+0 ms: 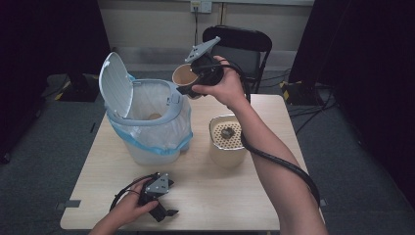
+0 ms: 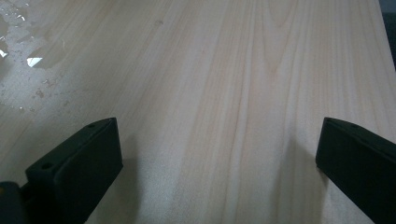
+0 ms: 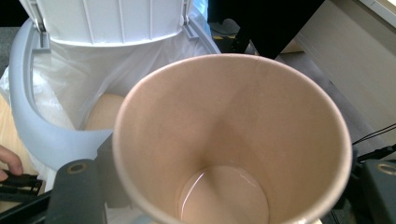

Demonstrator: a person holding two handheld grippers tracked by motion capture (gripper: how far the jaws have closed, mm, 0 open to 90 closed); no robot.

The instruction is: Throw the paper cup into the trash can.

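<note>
A brown paper cup [image 1: 184, 75] hangs tilted just right of the rim of the white bin [image 1: 147, 122], with my right gripper [image 1: 190, 84] shut on it. In the right gripper view the cup [image 3: 233, 140] sits between the two black jaws, with a little liquid pooled at its bottom. The bin's lid [image 1: 114, 84] stands open, and another brown cup [image 3: 103, 112] lies inside on the plastic liner. My left gripper [image 1: 165, 211] rests on the table near the front edge. Its jaws stand wide apart with nothing between them [image 2: 215, 154].
A beige container [image 1: 227, 147] with a perforated top and a dark lump on it stands right of the bin. Wet spots [image 2: 28, 56] mark the wooden table [image 1: 215, 196]. A black chair [image 1: 240, 41] stands behind the table.
</note>
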